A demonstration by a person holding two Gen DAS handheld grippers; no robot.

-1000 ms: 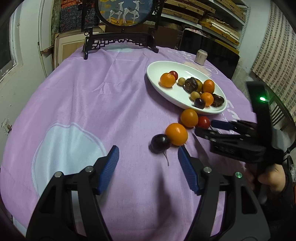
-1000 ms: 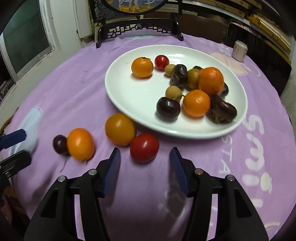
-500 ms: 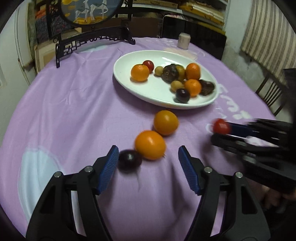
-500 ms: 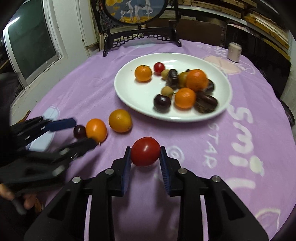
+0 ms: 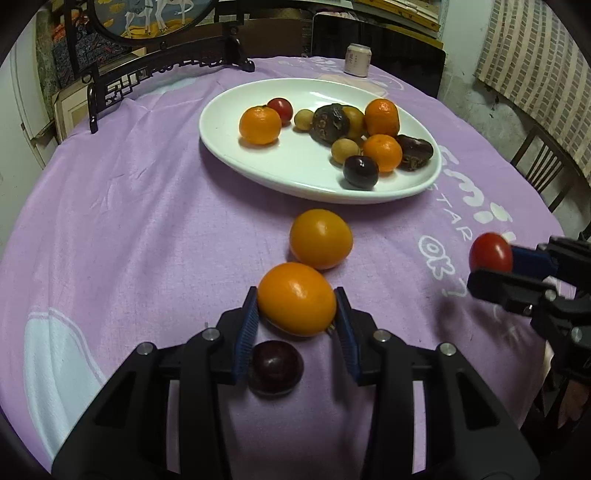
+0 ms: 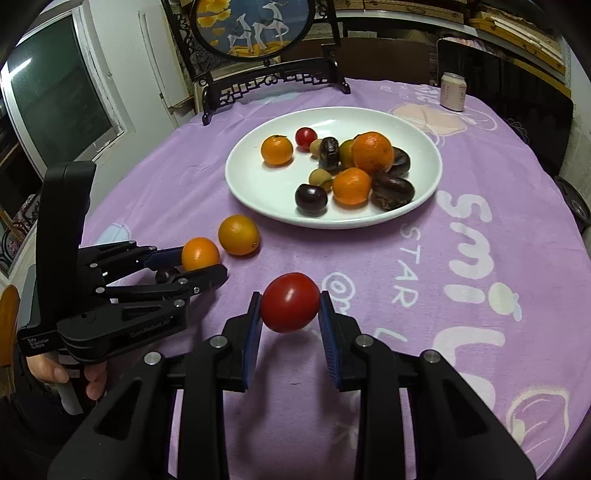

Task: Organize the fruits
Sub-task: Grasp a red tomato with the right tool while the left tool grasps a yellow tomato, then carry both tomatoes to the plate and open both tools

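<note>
My left gripper point(image 5: 295, 301) is shut on an orange fruit point(image 5: 296, 298) low over the purple cloth; it also shows in the right wrist view point(image 6: 200, 253). A dark plum point(image 5: 275, 367) lies under its jaws. A second orange fruit point(image 5: 320, 238) lies just beyond, near the white plate point(image 5: 258, 166) that holds several fruits. My right gripper point(image 6: 290, 306) is shut on a red tomato point(image 6: 290, 302) and holds it above the cloth; the tomato also shows at the right of the left wrist view point(image 5: 490, 253).
A dark carved stand with a round picture point(image 6: 255, 26) is at the table's far edge. A small can point(image 6: 453, 91) stands at the back right. A chair point(image 5: 543, 166) is off the table's right side.
My left gripper moved forward and shut on the nearer orange fruit, passing over the plum. My right gripper lifted the tomato higher and pulled back a little.
</note>
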